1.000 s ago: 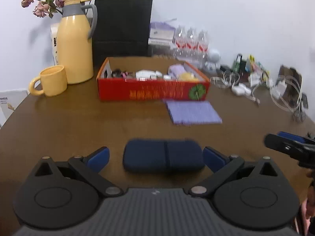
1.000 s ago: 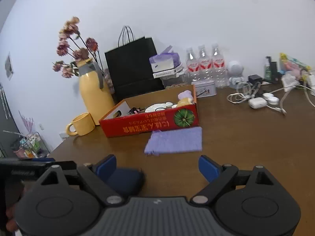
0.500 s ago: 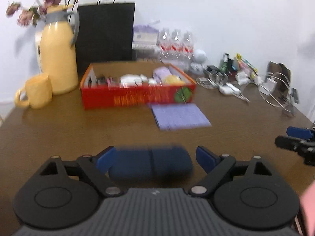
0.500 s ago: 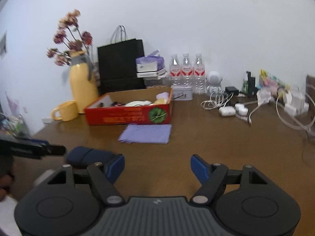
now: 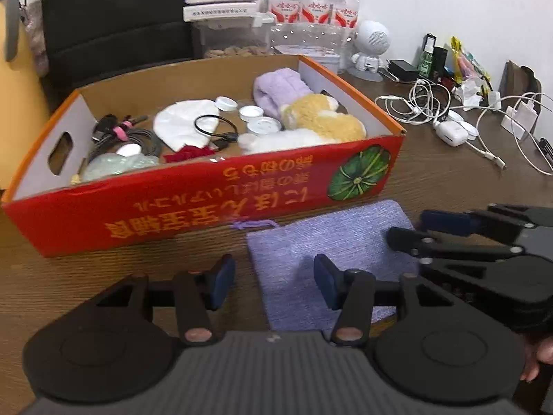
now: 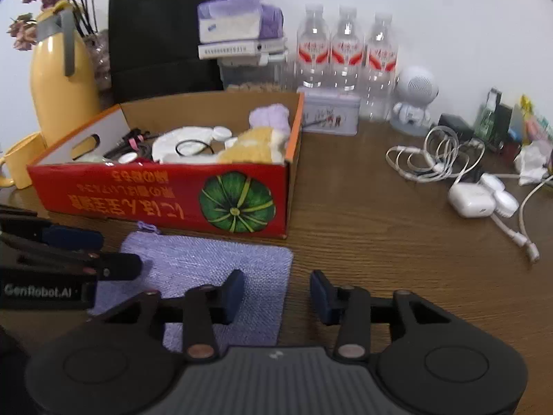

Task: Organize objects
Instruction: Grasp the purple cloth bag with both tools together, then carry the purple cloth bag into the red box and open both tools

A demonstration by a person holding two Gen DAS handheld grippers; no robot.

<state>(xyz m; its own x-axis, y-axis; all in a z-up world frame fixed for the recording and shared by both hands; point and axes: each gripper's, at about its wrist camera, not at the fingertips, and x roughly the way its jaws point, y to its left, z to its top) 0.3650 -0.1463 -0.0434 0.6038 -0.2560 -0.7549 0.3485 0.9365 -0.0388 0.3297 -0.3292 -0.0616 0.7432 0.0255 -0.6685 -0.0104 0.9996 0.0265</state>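
A lilac knitted pouch [image 5: 328,242] [image 6: 207,263] with a drawstring lies flat on the wooden table, just in front of the red cardboard box [image 5: 207,200] [image 6: 138,200]. My left gripper [image 5: 273,285] hovers over the pouch's left edge. Its jaws are closing, with the edge between them but not pressed. My right gripper [image 6: 276,295] is over the pouch's right edge, also closing, and its pads are off the cloth. Each gripper shows side-on in the other's view: the right gripper [image 5: 411,225] and the left gripper [image 6: 119,252]. The box holds plush toys, lids and cables.
Behind the box stand a yellow jug [image 6: 62,79], a yellow mug [image 6: 20,166], a black paper bag [image 6: 166,27], tissue boxes, three water bottles [image 6: 345,52] and a small tin [image 6: 328,110]. A white robot figure [image 6: 414,100], tangled cables [image 6: 432,159] and earbud cases [image 6: 471,200] lie to the right.
Both grippers moved forward and down to the lilac pouch by the box. Their jaws have narrowed. The navy case near the left gripper is out of view.
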